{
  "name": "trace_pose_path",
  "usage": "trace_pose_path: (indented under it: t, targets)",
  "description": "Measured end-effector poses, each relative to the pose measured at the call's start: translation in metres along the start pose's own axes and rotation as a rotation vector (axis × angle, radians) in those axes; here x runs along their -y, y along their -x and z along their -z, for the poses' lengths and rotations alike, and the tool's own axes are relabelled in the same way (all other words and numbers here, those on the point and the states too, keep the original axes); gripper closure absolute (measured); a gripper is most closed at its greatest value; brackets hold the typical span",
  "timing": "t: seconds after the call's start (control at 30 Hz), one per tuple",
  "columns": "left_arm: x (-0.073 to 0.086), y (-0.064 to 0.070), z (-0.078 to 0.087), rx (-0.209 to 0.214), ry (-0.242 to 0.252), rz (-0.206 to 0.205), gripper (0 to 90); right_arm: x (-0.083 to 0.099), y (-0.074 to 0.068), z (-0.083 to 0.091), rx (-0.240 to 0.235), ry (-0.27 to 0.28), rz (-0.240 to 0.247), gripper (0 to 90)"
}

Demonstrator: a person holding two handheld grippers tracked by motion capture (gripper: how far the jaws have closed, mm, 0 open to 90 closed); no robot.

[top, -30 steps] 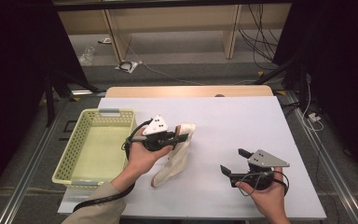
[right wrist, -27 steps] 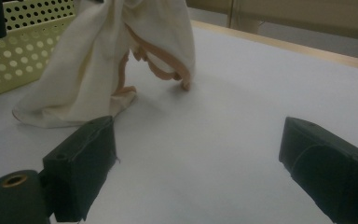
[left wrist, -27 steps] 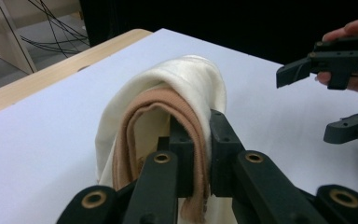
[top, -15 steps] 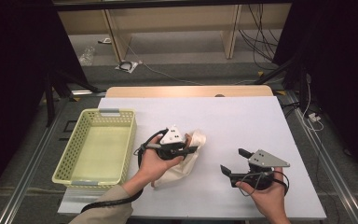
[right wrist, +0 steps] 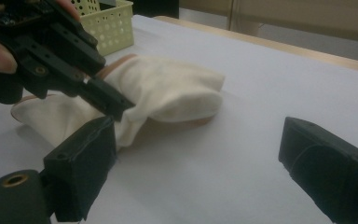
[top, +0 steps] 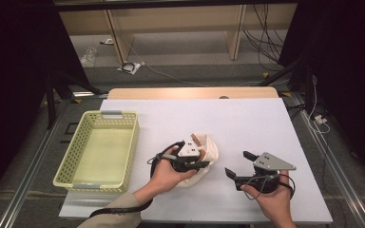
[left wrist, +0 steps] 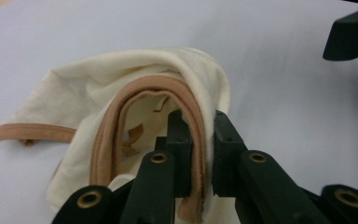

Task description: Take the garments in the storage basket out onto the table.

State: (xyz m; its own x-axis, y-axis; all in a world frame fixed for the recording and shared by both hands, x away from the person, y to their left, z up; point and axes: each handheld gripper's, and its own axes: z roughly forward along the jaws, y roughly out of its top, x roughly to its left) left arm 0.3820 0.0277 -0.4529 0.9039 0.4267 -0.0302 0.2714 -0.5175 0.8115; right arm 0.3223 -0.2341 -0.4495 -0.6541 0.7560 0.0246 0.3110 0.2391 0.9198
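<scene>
Black claws (top: 241,172), seemingly tan sleeve (top: 119,214).
</scene>
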Motion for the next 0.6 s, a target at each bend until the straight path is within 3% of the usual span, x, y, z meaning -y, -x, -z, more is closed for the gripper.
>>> trace_pose_path:
  t: [0.43, 0.6]
  targets:
    - [0.011, 0.012, -0.018, 0.043, -0.08, 0.011, 72.3, 0.0, 0.0, 0.0, 0.002, 0.003, 0.0, 12.5]
    - [0.011, 0.013, -0.015, 0.052, -0.108, 0.042, 57.7, 0.0, 0.0, 0.0, 0.001, -0.001, 0.0, 12.5]
